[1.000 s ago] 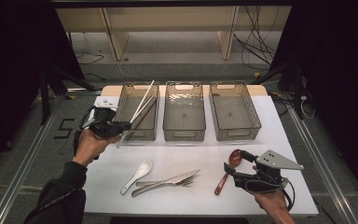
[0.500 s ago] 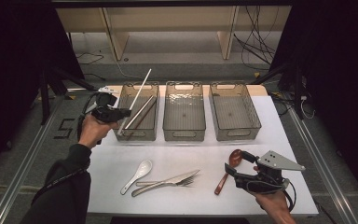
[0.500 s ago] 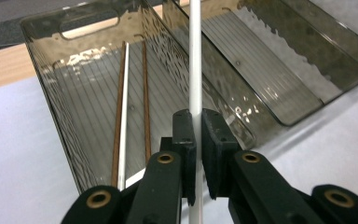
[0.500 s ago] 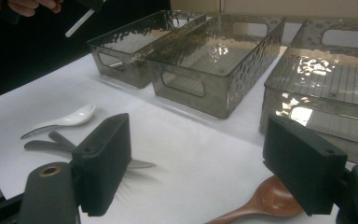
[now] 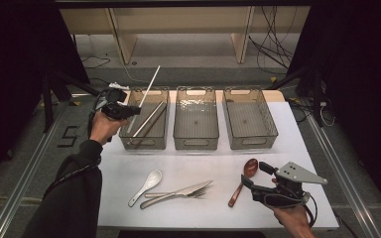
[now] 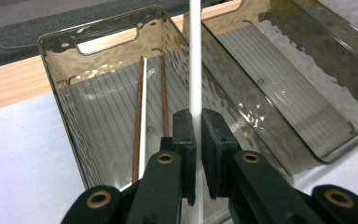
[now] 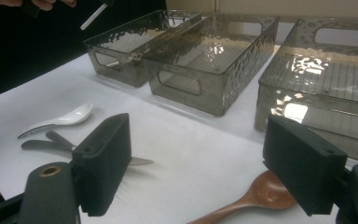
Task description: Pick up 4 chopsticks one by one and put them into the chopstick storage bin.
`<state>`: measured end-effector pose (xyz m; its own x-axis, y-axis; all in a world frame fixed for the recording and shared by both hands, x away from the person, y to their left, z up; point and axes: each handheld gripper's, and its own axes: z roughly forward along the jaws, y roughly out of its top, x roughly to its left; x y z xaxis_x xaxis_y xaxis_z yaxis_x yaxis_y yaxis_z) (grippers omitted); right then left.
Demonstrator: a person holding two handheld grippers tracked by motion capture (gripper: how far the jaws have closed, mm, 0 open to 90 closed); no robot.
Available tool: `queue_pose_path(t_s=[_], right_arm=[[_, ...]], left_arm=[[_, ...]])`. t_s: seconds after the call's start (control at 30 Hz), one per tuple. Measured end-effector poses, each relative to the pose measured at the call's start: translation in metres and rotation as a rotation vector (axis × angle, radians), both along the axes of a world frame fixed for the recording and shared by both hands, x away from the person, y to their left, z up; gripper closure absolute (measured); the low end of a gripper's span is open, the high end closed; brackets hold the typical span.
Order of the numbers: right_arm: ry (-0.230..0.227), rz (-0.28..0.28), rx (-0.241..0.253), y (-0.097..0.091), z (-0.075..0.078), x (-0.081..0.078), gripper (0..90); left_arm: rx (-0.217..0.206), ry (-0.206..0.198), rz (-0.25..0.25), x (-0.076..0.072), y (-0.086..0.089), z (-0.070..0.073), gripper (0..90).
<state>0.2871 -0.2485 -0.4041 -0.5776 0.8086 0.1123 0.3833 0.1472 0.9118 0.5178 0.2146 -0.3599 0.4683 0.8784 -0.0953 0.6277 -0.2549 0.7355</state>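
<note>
My left gripper (image 5: 122, 110) is at the left side of the leftmost clear bin (image 5: 144, 145), shut on a white chopstick (image 5: 149, 84) that slants up and away over the bin. In the left gripper view the pads (image 6: 186, 135) pinch this white chopstick (image 6: 195, 56) above the bin (image 6: 88, 107). Two brown chopsticks (image 6: 164, 93) and another white one (image 6: 143, 121) lie inside. My right gripper (image 5: 254, 173) rests low at the front right, open, next to a wooden spoon (image 5: 243, 181). Its jaws stand wide apart with nothing between them, and the wooden spoon (image 7: 261, 196) lies just beyond.
A middle bin (image 5: 196, 145) and a right bin (image 5: 253, 144) stand beside the left one on the white table top. A white ceramic spoon (image 5: 146, 186), a knife and a fork (image 5: 178, 192) lie at the front centre. A dark floor and cables lie beyond the table.
My left hand has carried the white chopstick farther from the person, alongside the left bin, and the stick now stands steeper. The right gripper has stayed where it was.
</note>
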Motion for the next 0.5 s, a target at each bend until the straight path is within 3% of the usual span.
queue_pose_path(t_s=[0.2, 0.5], right_arm=[[-0.001, -0.010, 0.003, -0.002, 0.000, -0.002, 24.4], [-0.004, -0.007, 0.002, -0.002, 0.000, -0.003, 24.4]], left_arm=[[0.019, 0.010, 0.013, 0.014, -0.001, -0.008, 83.9], [0.050, 0.028, 0.022, 0.021, -0.007, -0.022, 83.8]])
